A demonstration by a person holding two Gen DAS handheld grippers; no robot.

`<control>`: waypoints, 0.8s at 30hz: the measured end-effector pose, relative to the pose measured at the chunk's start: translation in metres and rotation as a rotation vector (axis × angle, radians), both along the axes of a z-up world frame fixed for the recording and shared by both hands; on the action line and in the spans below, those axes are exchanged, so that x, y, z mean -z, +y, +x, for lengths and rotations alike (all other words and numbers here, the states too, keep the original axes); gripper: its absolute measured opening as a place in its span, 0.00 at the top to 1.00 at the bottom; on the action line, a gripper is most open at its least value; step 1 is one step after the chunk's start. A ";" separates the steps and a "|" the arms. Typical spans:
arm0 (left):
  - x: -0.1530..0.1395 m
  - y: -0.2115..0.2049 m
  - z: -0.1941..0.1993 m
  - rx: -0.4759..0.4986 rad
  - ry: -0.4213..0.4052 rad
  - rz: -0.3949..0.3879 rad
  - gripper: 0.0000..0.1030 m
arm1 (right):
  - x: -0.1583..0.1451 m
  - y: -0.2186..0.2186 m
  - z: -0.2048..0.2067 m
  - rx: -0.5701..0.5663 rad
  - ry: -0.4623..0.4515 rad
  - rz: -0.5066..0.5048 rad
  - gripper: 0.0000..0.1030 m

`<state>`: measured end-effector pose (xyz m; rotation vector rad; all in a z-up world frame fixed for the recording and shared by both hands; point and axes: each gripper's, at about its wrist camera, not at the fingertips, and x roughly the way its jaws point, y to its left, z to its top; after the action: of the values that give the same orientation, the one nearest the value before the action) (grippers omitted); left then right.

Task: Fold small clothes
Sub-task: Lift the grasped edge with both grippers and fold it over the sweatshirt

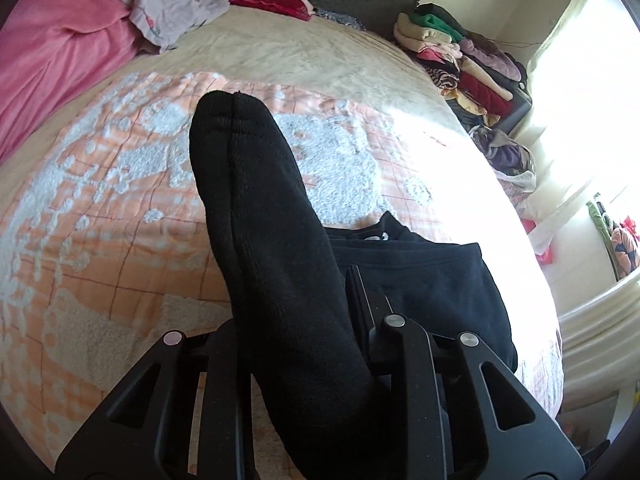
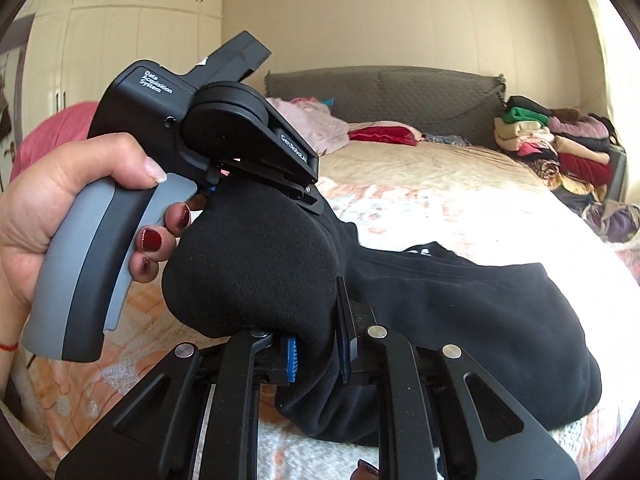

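**Both grippers grip one black sock over the bed**

The left gripper (image 1: pixel 316 320) has its jaws clenched on a black sock (image 1: pixel 260 208). In the left wrist view the sock rises from between the jaws and stands up and away over the bed (image 1: pixel 120 240), its rounded end uppermost. Behind it a black garment (image 1: pixel 420 280) lies flat on the orange-and-white bedspread.

In the right wrist view the right gripper (image 2: pixel 316 348) also has its jaws closed on the sock (image 2: pixel 248 264), the blue pads (image 2: pixel 291 360) pressing the fabric from both sides. The sock bulges upward from there to the left gripper (image 2: pixel 304 196), which grips it from above. A hand (image 2: pixel 60 208) with red-painted nails holds that gripper's grey handle. The sock is clear of the bed, held between the two grippers, just in front of the black garment (image 2: pixel 480 320).

Folded clothes (image 2: pixel 560 144) are stacked at the far right edge of the bed, and a pink blanket (image 1: pixel 52 60) lies at the far left.
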<state>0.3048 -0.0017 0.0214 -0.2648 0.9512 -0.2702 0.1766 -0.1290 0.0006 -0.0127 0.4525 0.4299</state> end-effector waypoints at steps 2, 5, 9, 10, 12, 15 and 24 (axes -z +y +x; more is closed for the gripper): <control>-0.004 -0.007 -0.001 0.010 -0.010 -0.009 0.83 | -0.003 -0.008 -0.003 0.014 -0.004 0.015 0.87; -0.012 -0.019 -0.003 0.024 -0.029 -0.003 0.83 | -0.006 -0.019 -0.012 0.031 -0.012 0.032 0.87; -0.020 -0.038 -0.006 0.042 -0.056 0.012 0.83 | -0.011 -0.034 -0.022 0.055 -0.023 0.056 0.87; -0.021 -0.043 -0.007 0.047 -0.062 0.018 0.83 | -0.011 -0.037 -0.025 0.061 -0.022 0.062 0.87; -0.023 -0.052 -0.008 0.056 -0.068 0.026 0.83 | -0.012 -0.046 -0.029 0.074 -0.019 0.075 0.87; -0.022 -0.064 -0.007 0.073 -0.073 0.025 0.83 | -0.015 -0.058 -0.032 0.093 -0.019 0.088 0.87; -0.019 -0.096 -0.005 0.110 -0.084 0.010 0.84 | -0.011 -0.082 -0.040 0.138 0.001 0.111 0.87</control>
<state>0.2994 -0.0975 0.0402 -0.1912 0.8846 -0.3745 0.1365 -0.2105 0.0114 0.1251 0.4276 0.3192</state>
